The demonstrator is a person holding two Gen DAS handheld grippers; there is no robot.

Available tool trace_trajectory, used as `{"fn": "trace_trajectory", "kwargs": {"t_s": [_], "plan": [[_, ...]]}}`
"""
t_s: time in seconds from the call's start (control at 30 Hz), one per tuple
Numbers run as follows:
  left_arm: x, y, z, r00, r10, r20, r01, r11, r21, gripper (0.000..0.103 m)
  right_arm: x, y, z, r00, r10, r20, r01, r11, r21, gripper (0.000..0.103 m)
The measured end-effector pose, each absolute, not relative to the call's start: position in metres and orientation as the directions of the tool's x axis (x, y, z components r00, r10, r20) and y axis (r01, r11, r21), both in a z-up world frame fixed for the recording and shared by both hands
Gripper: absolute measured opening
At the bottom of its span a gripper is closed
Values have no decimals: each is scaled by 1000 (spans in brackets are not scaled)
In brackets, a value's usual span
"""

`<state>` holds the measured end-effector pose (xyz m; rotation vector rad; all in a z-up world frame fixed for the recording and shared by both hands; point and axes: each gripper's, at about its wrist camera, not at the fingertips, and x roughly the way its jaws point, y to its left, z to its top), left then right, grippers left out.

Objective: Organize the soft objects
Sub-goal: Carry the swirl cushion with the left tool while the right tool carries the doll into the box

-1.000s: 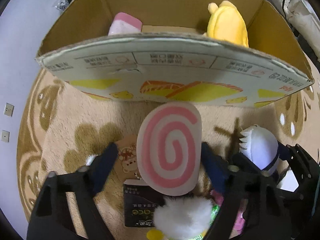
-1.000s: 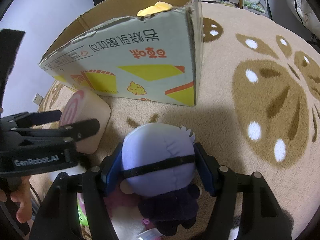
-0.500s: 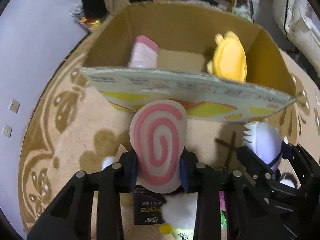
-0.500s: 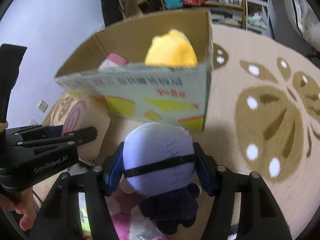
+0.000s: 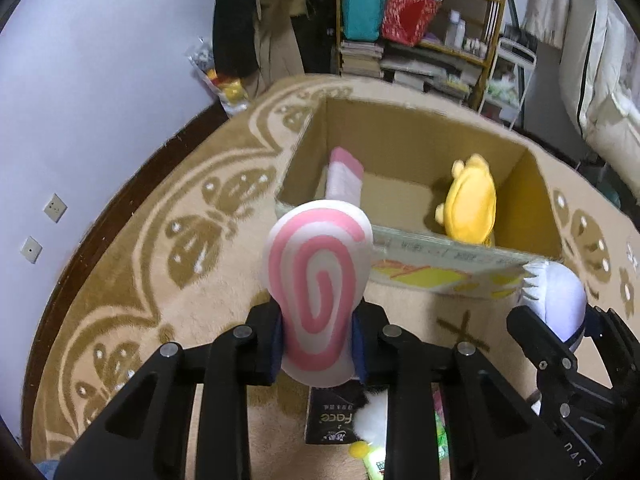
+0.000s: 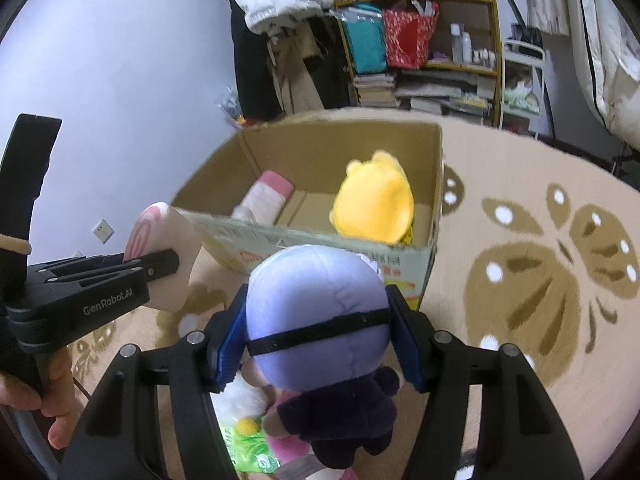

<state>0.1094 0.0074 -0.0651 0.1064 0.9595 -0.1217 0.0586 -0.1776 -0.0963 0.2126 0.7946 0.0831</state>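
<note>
A: What is the right wrist view giving that the left one is not?

B: A person's hand [image 6: 40, 392] at eight o'clock, wrapping around the handle of the left gripper [image 6: 160, 268]. It is also showing the doll's dark body hanging below the pads, over a green packet [image 6: 250, 452] on the rug [image 6: 560, 240]. The left wrist view is showing a black packet [image 5: 334, 420] at six o'clock and wall sockets [image 5: 54, 208] at nine.

A: And the tools?

B: The left gripper [image 5: 318, 340] is squeezing the pink spiral cushion [image 5: 318, 292], its jaws pressed tight into the cushion's lower sides. The right gripper [image 6: 316, 336] is clamping the lavender-headed doll [image 6: 316, 312] by the head, its blue pads [image 6: 230, 344] standing about half apart. Both toys are being held off the rug, just before the box.

A: The box?

B: The cardboard box [image 6: 436, 184] is sitting open at twelve o'clock, holding a yellow plush [image 6: 374, 200] on its right side and a pink and white plush [image 6: 266, 196] on its left. Beyond it a cluttered shelf [image 6: 420, 40] is standing against the wall.
</note>
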Motion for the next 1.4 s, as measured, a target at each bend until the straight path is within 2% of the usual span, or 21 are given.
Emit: {"fn": "trace_trajectory", "kwargs": {"t_s": [0.1, 0.57, 0.83, 1.03, 1.17, 1.4], "plan": [[105, 6, -52, 621, -29, -784, 155, 984, 87, 26, 58, -175, -87, 721, 152, -676, -7, 977, 212, 67], [133, 1, -23, 705, -77, -705, 165, 985, 57, 26, 79, -171, -53, 811, 127, -571, -50, 988, 150, 67], [146, -15, -17, 763, -95, -640, 199, 975, 94, 26, 102, -180, -41, 829, 113, -548, -48, 990, 133, 67], [151, -22, -16, 799, -101, -593, 212, 970, 121, 27, 124, -190, -36, 830, 141, -540, -51, 983, 179, 68], [160, -26, -21, 794, -109, -597, 220, 968, 117, 28, 133, -190, -36, 831, 145, -536, -61, 983, 173, 68], [172, -32, -43, 761, -97, -641, 232, 964, 130, 30, 146, -194, -58, 793, 151, -590, -46, 981, 190, 69]]}}
